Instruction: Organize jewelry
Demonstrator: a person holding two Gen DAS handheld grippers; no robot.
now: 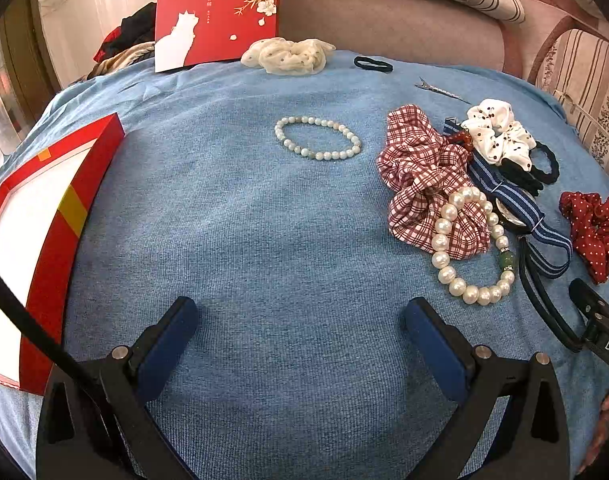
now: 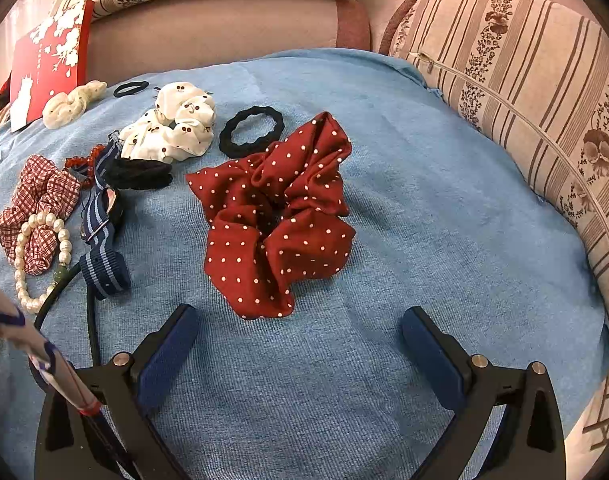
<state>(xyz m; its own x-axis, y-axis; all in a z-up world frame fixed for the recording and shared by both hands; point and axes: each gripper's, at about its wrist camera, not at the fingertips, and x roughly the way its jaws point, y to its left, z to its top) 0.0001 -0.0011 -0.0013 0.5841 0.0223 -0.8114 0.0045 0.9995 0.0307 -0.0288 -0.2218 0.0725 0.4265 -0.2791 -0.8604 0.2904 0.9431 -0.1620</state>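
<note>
Blue towel-covered bench (image 1: pixel 244 216), sofa cushions behind. My left claw (image 1: pixel 300 322) released, empty; pale green bead bracelet (image 1: pixel 317 137) lies ahead. My right claw (image 2: pixel 300 326) released; red white-dotted fabric scrunchie (image 2: pixel 278 216) just ahead.

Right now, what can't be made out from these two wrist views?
- Red box: left wrist view, cut off by the left edge; a black cable crosses it, contents unseen.
- Watch face: striped strap covers it.
- Headband: right wrist view, its end runs behind the right claw.
</note>
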